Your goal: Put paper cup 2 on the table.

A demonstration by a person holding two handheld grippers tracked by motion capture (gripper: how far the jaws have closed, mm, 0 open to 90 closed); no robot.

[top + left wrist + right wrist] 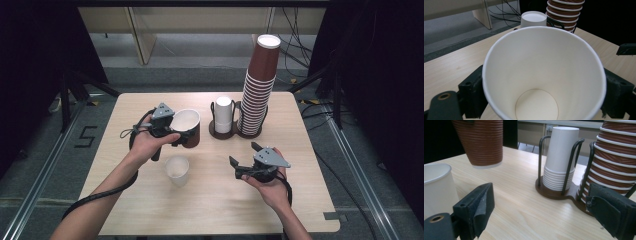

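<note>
Gripping the brown cup (189,127), left gripper (176,131) hangs mid-table; right gripper (245,161) fingers released.

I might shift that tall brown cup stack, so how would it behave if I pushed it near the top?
The brown cup stack would probably tip rather than slide: it stands far taller than its wire holder and already leans. Being nested paper cups, it is likely light, so the upper cups may lift off or separate.

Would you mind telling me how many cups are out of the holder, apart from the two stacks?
2: the brown cup is held above the table in the left gripper, and the white cup stands upright on the table in front of it.
</note>
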